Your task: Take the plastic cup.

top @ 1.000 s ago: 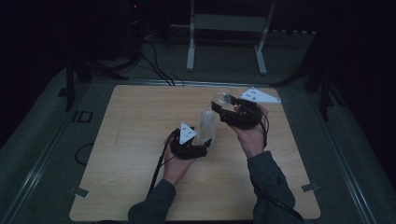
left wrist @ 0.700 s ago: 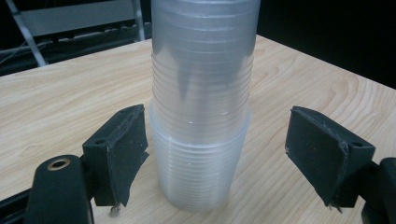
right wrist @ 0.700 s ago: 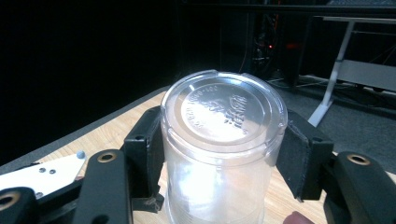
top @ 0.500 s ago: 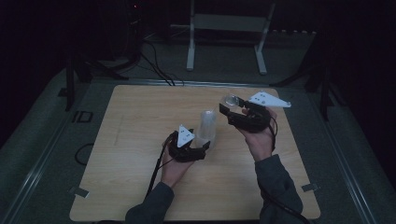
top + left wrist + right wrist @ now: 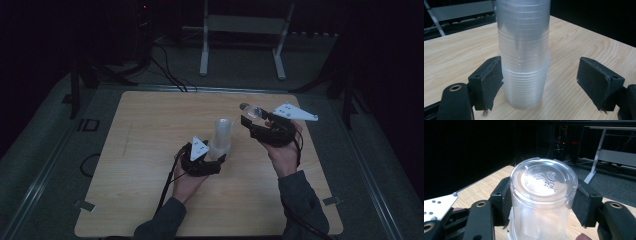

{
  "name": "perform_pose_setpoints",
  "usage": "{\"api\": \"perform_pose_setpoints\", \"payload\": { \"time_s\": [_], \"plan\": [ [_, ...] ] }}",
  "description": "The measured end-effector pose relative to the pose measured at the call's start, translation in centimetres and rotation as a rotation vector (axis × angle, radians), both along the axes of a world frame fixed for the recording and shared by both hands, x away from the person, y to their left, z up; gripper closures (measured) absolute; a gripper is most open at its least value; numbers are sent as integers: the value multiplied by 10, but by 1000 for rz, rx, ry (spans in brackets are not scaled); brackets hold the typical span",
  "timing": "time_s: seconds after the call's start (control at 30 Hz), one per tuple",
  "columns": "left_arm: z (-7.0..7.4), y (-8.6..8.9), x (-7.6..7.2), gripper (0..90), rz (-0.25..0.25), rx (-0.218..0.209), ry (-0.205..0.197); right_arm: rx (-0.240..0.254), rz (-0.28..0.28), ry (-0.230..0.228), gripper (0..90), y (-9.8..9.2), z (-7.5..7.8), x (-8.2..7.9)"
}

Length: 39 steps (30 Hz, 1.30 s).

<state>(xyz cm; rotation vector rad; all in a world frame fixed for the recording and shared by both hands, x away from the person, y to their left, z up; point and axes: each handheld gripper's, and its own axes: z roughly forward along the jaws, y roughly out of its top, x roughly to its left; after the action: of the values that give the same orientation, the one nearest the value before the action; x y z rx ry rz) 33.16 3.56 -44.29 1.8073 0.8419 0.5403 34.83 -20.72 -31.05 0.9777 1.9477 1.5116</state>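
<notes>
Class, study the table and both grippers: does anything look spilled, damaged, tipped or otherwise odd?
Nothing stands out. The stack of clear cups stands upright on the table between the left gripper's open jaws, and the right gripper holds a single intact cup.

One camera sits high above the person's side and looks forward and down on the whole light wooden table [image 5: 150,150]. The left gripper camera sits low and very close to the tall stack of clear plastic cups [image 5: 524,55], which the high view also sees [image 5: 221,136]. The right gripper camera looks across the table's edge toward the dark room.
</notes>
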Motion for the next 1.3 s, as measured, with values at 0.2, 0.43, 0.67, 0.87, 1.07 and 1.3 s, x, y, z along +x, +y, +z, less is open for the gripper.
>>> {"api": "perform_pose_setpoints", "payload": {
  "time_s": [0.2,0.43,0.67,0.87,1.07,1.3],
  "plan": [
    [0,-1,-3,206,-10,3,-1,1,-4,3,396,-3,-4,-3],
    [-1,-4,-5,206,-20,3,-5,2,-18,16,396,-8,-9,-6],
    [-2,-5,-7,206,-26,10,-6,10,-33,36,396,-14,-19,-8],
    [-3,-5,-9,206,-27,16,-3,19,-38,64,396,-19,-28,-9],
    [-2,-4,-10,206,-29,9,-4,46,-49,85,396,-25,-36,-9],
    [-5,-5,-10,206,-32,19,3,50,-62,106,397,-30,-46,-10]
  ]
}}
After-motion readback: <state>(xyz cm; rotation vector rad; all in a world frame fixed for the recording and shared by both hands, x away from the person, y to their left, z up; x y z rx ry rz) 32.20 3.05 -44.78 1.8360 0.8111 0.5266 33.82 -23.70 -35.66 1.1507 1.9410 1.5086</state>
